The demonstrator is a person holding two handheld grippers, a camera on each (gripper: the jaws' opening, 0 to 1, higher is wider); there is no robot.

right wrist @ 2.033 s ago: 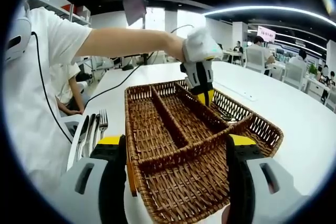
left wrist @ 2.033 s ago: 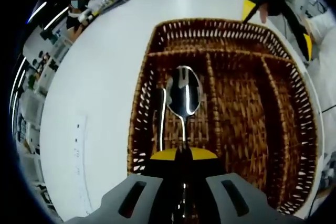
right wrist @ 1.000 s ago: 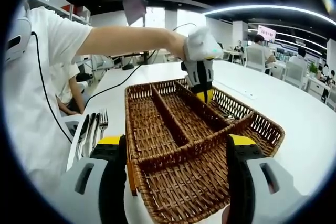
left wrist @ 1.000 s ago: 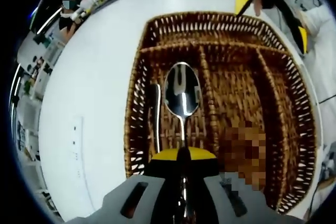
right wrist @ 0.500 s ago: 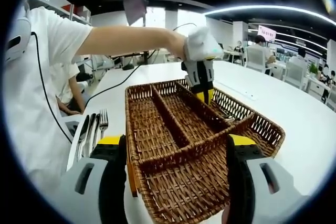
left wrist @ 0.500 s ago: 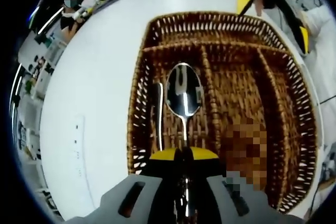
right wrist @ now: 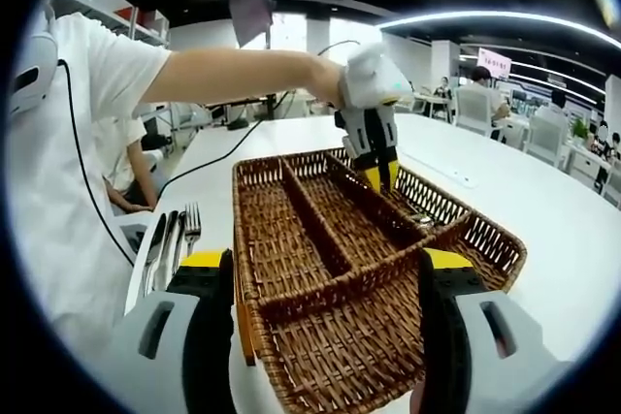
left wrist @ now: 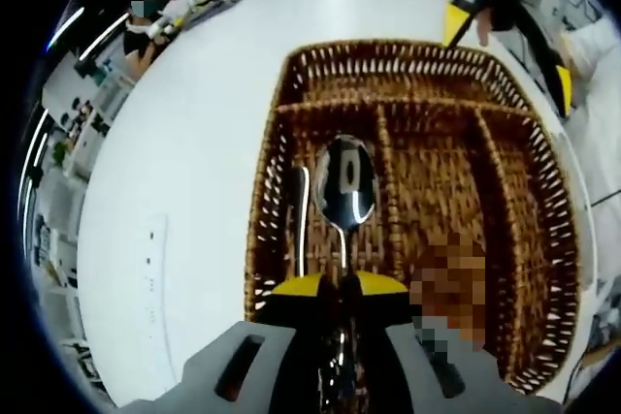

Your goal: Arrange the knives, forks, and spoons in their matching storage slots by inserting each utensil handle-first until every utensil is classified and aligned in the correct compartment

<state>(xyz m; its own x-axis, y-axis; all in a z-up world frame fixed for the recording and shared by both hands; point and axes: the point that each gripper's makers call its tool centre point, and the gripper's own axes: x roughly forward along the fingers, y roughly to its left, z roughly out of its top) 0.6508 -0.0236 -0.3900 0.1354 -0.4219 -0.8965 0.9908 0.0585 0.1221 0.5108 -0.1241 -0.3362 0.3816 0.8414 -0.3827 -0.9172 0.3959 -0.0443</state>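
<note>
My left gripper (left wrist: 338, 290) is shut on the handle of a shiny spoon (left wrist: 346, 191). The spoon's bowl points forward over the left-hand long slot of the brown wicker basket (left wrist: 427, 94). Another metal utensil (left wrist: 301, 225) lies in that slot beside it. In the right gripper view, a gloved hand holds the left gripper (right wrist: 376, 174) above the basket's far slot (right wrist: 417, 203). My right gripper (right wrist: 326, 336) is open, with the near end of the basket (right wrist: 320, 288) between its jaws. Knives and a fork (right wrist: 171, 238) lie on the table to the left.
The basket sits on a white table (left wrist: 184, 172) with bare surface around it. The right gripper (left wrist: 505, 2) shows at the basket's far right corner. A person in a white shirt (right wrist: 58, 143) stands close on the left. Chairs and seated people (right wrist: 485, 94) are at far tables.
The left gripper has shifted a little with the spoon, whose bowl now sits lower over the slot. The right gripper and the basket have stayed put.
</note>
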